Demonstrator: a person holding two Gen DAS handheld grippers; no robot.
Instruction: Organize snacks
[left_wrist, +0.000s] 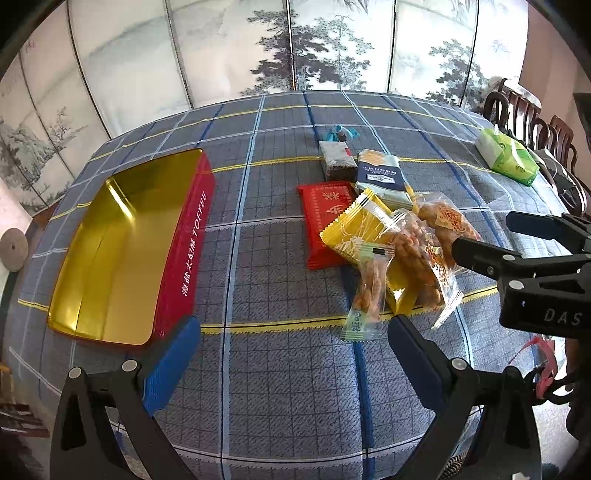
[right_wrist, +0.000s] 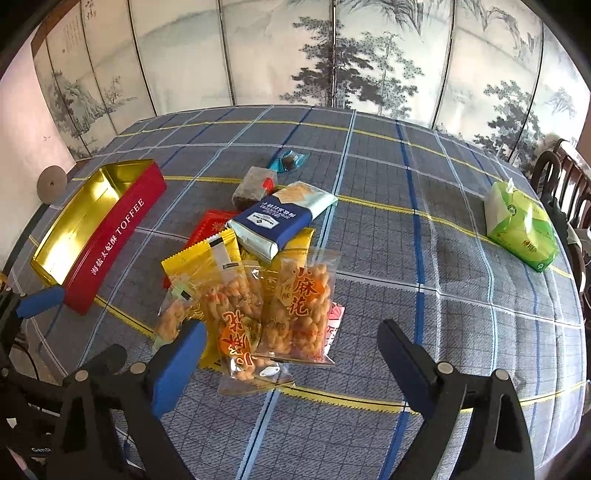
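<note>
Snacks (right_wrist: 258, 295) piled btwn toffee tin (right_wrist: 110, 236) & tissue pack (right_wrist: 521, 229)

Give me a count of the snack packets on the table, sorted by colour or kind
Clear fried-twist bags: 3
Yellow packets: 1
Red packets: 1
Blue-and-silver packets: 1
Dark brown block packets: 1
Blue-wrapped candies: 1
Total: 8
</note>
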